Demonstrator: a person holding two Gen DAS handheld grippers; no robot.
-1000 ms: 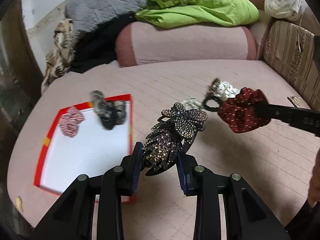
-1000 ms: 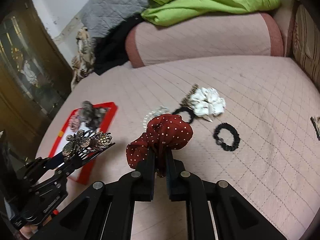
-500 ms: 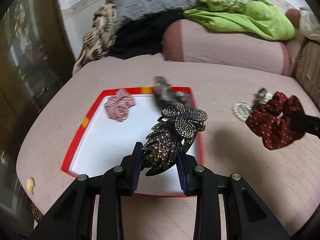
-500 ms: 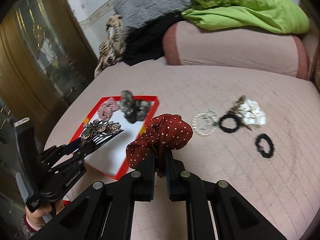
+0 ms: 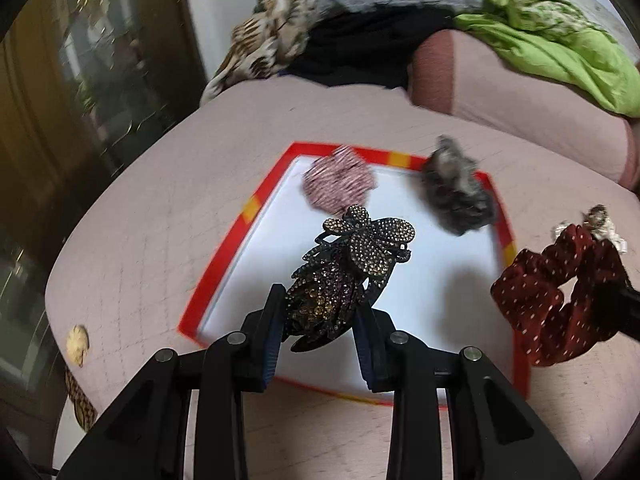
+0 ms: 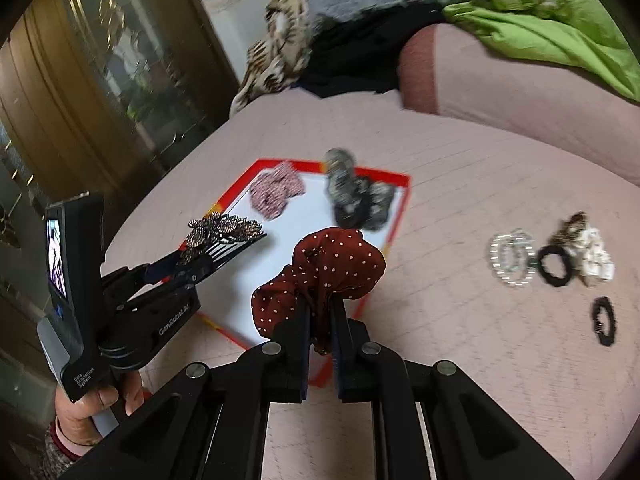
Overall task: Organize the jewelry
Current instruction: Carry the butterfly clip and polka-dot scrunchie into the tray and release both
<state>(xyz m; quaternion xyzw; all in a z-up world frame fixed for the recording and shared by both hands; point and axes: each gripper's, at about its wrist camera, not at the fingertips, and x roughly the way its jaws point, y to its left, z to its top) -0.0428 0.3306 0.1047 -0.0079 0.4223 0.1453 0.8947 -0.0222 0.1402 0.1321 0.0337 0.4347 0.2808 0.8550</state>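
My left gripper point(image 5: 320, 320) is shut on a rhinestone butterfly hair clip point(image 5: 352, 264) and holds it above the white tray with a red rim point(image 5: 224, 264). The clip also shows in the right wrist view point(image 6: 220, 236). My right gripper point(image 6: 320, 320) is shut on a dark red polka-dot scrunchie point(image 6: 324, 268), above the tray's right edge point(image 6: 396, 216); it shows in the left wrist view too point(image 5: 560, 292). In the tray lie a pink striped scrunchie point(image 5: 338, 184) and a grey patterned scrunchie point(image 5: 456, 196).
On the pink quilted bed point(image 6: 460, 340) to the right lie a clear beaded bracelet point(image 6: 512, 256), two black hair ties point(image 6: 554, 266), point(image 6: 604, 320) and a white scrunchie point(image 6: 592, 256). A pink bolster point(image 5: 520, 92), green cloth and dark clothes lie behind. A wooden cabinet point(image 6: 80, 100) stands left.
Both grippers have swung left toward the tray, each keeping its item. The clip now hangs over the tray's middle and the red scrunchie over its right edge.
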